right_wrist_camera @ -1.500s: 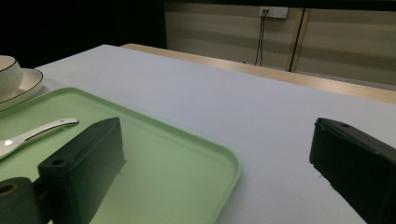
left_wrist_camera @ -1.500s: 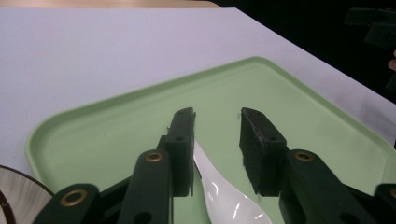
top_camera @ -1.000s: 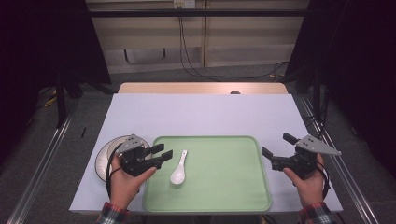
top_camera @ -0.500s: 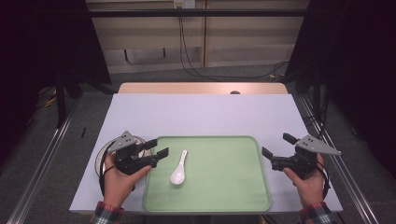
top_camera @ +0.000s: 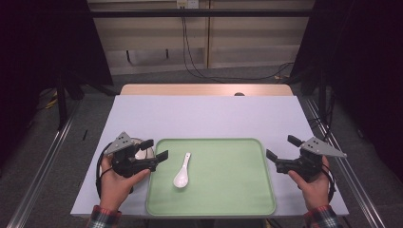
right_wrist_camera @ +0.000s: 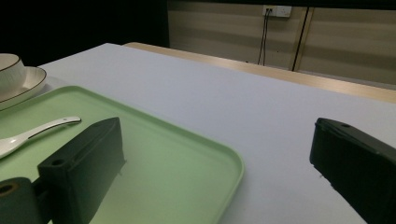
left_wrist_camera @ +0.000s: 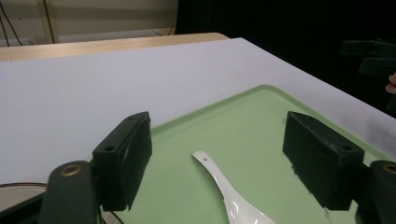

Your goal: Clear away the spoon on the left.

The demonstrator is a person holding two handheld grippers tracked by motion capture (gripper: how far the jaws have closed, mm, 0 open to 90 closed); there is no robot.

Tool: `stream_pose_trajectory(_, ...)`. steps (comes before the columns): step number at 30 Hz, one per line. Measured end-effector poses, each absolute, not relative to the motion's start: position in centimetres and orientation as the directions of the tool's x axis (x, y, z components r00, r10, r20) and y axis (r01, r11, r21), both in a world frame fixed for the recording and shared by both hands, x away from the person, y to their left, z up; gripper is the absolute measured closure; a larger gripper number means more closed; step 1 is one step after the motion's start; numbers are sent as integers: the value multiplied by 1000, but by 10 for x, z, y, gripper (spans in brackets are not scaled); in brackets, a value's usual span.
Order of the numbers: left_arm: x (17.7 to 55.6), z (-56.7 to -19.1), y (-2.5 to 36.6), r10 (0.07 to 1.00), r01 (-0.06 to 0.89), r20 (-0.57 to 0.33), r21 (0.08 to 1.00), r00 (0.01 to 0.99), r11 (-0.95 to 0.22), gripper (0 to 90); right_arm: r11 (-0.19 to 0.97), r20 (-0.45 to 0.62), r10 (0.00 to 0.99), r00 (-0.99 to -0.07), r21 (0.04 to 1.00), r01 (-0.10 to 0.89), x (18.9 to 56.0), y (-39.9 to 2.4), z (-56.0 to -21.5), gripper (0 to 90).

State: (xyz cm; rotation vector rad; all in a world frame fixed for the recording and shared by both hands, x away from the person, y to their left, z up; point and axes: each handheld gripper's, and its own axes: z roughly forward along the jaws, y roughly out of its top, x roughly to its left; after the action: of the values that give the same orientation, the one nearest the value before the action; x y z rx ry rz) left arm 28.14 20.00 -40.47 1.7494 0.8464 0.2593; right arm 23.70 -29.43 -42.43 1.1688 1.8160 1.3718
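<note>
**A:** so where's the white spoon (top_camera: 182, 171) sat right now? It can be made out on the green tray (top_camera: 237, 190), left part of it, bowl end toward the near edge and handle pointing away toward the far side of the table (top_camera: 204, 114)

**B:** yep, flat on the tray, nothing touching it. In the left gripper view the spoon (left_wrist_camera: 229, 193) is seen low between the two black jaws, but the pads (left_wrist_camera: 125, 156) are stood well clear of it on either side, so it isn't gripped

**A:** and the left gripper (top_camera: 154, 149)?

**B:** held just off the tray's left edge, jaws pointed right, toward the spoon. The jaws have just been opening and are spread wide, with nothing pinched between them. A plate with a bowl on it (top_camera: 141, 149) is partly covered by that gripper in the high view

**A:** bowl and plate (right_wrist_camera: 18, 79) can be spotted in the right gripper view too, beside the tray's far corner

**B:** right gripper (top_camera: 280, 154) is parked off the tray's right edge, over the bare table, jaws also spread wide apart and empty. Well apart from the spoon, whole tray width in between

**A:** so both are gaping, spoon left lying on the tray by itself
</note>
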Motion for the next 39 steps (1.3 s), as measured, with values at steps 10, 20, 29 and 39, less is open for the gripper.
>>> stream_pose_trajectory(10,282,-402,205,675,393,-202,909,710,-141,114,87,60,893,-446,949,302,238,-294,-425,29)
stream_pose_trajectory(20,282,-401,218,679,367,-156,913,717,-177,7,87,59,891,-450,951,296,238,-295,-424,28)
stream_pose_trajectory(29,279,-399,229,656,313,-102,925,748,-213,0,78,65,891,-448,952,294,237,-295,-424,28)
stream_pose_trajectory(39,278,-398,240,654,292,-78,929,753,-226,0,78,66,891,-449,952,295,237,-296,-424,28)
